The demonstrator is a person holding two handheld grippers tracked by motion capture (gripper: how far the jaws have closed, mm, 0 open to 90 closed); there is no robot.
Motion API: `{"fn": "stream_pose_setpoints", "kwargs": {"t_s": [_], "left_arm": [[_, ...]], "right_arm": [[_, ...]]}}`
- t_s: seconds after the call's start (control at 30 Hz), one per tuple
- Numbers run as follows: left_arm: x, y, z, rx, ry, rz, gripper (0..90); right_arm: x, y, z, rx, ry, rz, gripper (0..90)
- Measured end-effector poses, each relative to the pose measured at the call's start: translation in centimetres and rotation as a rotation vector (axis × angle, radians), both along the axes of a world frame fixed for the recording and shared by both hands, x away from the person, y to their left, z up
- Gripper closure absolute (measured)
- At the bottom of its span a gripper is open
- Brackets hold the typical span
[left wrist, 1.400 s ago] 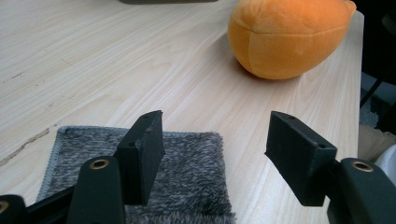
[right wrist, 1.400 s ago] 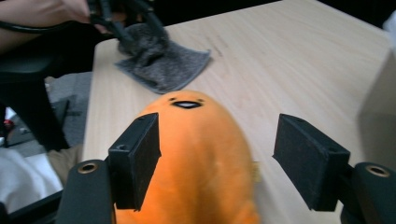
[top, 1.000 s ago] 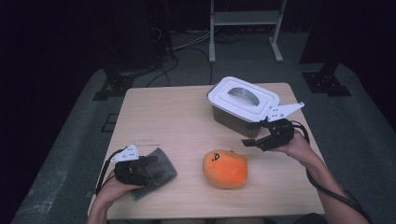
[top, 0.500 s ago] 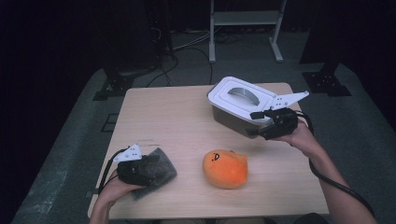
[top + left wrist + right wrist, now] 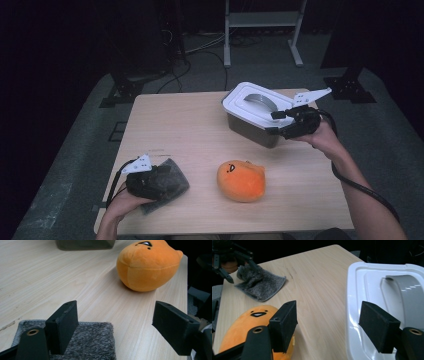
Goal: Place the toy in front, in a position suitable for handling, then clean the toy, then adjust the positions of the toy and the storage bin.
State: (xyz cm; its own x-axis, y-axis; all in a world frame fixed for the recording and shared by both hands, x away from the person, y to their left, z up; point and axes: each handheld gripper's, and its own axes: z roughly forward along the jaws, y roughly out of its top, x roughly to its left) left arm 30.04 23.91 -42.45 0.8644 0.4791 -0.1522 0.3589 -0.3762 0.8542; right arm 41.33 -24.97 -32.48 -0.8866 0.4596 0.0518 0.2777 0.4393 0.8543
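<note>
While spreading just now over the grey cloth (image 5: pixel 167 181) at the table's (image 5: pixel 190 130) near left, left gripper (image 5: pixel 115 326) stands wide, cloth under the jaws and unpinched: likely just let go. Right gripper (image 5: pixel 282 122), moved from beside the orange plush (image 5: pixel 241 180) to the white-lidded container (image 5: pixel 252 112) at far right, gapes across the lid's near edge, pinching nothing.
</note>
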Motion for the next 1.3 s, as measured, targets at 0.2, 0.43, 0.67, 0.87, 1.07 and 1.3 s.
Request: {"fn": "stream_pose_setpoints", "kwargs": {"t_s": [0.2,0.43,0.67,0.87,1.07,1.3], "left_arm": [[0.0,-0.2,-0.1,0.009,0.001,-0.008,18.6],[0.0,-0.2,0.0,0.003,-0.007,-0.013,18.1],[0.1,-0.2,0.1,-0.002,-0.011,-0.01,17.2],[0.2,-0.6,0.1,0.014,-0.012,-0.027,17.1],[0.0,-0.7,0.3,0.009,-0.018,-0.027,16.5],[-0.3,-0.6,0.1,0.022,-0.013,-0.033,16.5]], "right_arm": [[1.2,0.0,0.6,-0.008,-0.008,-0.021,28.9],[2.5,0.4,1.4,-0.011,-0.026,-0.023,29.4],[3.5,0.4,1.9,-0.01,-0.025,-0.035,28.6],[4.2,0.6,1.9,-0.024,-0.031,-0.041,28.4],[5.4,1.1,1.9,-0.03,-0.027,-0.046,28.4],[6.5,1.6,1.9,-0.029,-0.027,-0.047,27.7]]}}
